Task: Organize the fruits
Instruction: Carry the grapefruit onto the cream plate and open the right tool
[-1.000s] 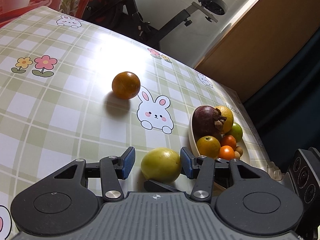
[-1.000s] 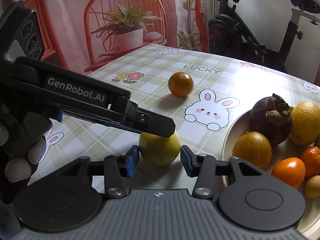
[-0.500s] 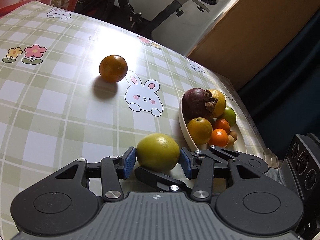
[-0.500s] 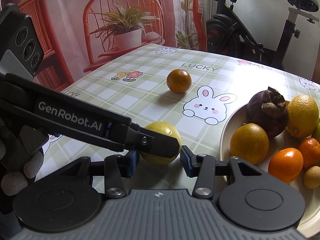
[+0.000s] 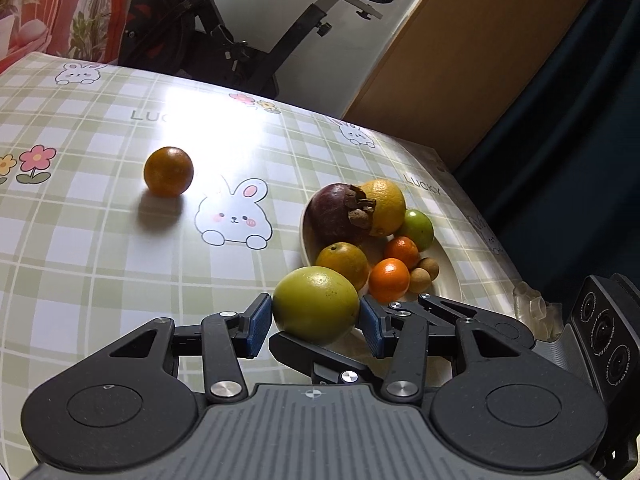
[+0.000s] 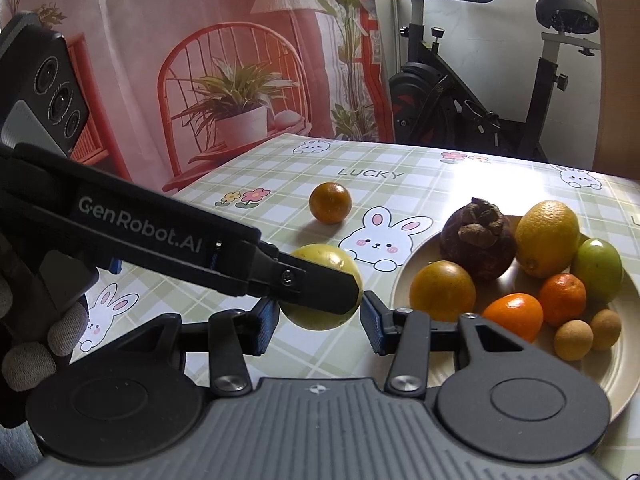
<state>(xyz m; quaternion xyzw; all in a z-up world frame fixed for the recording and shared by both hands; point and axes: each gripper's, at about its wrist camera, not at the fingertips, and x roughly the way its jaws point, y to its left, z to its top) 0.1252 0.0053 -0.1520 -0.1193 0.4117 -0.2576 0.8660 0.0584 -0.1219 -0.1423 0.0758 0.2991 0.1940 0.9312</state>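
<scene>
Yellow-green fruit point(image 5: 315, 304) sits pinched between the left fingers point(image 5: 256, 326), just beside the plate point(image 6: 420, 256). Right fingers point(image 6: 374, 322) are spread around it. An orange point(image 5: 168, 171) lies well apart from the plate.

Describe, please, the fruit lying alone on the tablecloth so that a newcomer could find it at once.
Start at the beige plate piled with fruit, then cross the printed rabbit beside it. Just beyond lies the dark orange fruit, round and glossy, the only fruit neither on the plate nor between gripper fingers.

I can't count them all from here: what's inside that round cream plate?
The round cream plate holds a dark purple mangosteen, a yellow lemon, a green fruit, three orange citrus and two small tan fruits. Anything under them is hidden.
</scene>
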